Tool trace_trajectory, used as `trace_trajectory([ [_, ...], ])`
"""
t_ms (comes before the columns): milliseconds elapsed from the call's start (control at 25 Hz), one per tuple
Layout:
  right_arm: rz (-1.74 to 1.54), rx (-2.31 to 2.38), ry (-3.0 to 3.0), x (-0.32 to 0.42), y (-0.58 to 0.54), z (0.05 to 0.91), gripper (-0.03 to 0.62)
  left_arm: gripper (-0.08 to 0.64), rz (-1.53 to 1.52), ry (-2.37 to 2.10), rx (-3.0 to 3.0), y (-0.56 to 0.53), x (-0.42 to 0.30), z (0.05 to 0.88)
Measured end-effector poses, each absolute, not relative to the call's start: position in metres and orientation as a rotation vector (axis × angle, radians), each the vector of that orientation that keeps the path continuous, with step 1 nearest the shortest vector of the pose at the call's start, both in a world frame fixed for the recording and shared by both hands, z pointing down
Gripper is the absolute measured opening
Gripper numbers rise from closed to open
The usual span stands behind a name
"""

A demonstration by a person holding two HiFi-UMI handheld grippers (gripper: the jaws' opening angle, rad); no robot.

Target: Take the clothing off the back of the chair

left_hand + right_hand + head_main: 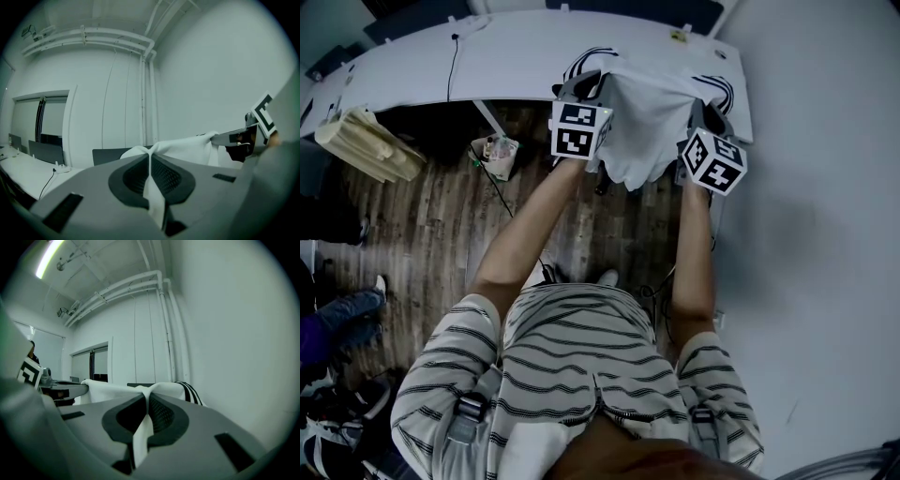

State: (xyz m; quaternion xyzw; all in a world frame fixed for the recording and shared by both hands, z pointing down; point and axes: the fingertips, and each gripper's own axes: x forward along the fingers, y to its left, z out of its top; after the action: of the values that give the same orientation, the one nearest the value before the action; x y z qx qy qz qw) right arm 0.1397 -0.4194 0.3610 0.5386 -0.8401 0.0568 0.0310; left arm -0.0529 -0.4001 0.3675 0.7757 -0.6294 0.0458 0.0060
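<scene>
Clothing, a white garment (pixel 647 127) with black stripes, hangs stretched between two grippers over the right end of a white desk (pixel 516 61). Left gripper (pixel 150 161) and right gripper (pixel 146 404) each clamp tight on a pinch of its cloth. Marker cubes (pixel 579 129) carry only black-and-white square patterns. Whatever lies beneath the cloth is hidden.

I'm in what looks like an office. A long white desk (pixel 516 56) runs along the wall, with a black cable (pixel 451 66) trailing across it and dark divider panels (pixel 637 9) at its back edge. The floor (pixel 412 234) is wood-look planking. The walls (pixel 211 70) are plain white, with bare pipes (pixel 93 33) running under the ceiling, a strip light (pixel 49 254) overhead and a glazed partition (pixel 40 122) further along.
</scene>
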Motion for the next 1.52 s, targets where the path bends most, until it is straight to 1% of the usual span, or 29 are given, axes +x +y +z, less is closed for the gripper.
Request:
trace_trajectory([
  [1080,0.057,1.684,-2.663,0.137,-0.379,0.308,0.026,0.029,0.001,-1.998,2.507,-0.355,-0.052,0.312],
  [1520,0.026,1.69,-2.68,0.13,-0.353,0.299,0.026,0.029,-0.043,-1.979,2.538,-0.33,-0.059,0.304],
])
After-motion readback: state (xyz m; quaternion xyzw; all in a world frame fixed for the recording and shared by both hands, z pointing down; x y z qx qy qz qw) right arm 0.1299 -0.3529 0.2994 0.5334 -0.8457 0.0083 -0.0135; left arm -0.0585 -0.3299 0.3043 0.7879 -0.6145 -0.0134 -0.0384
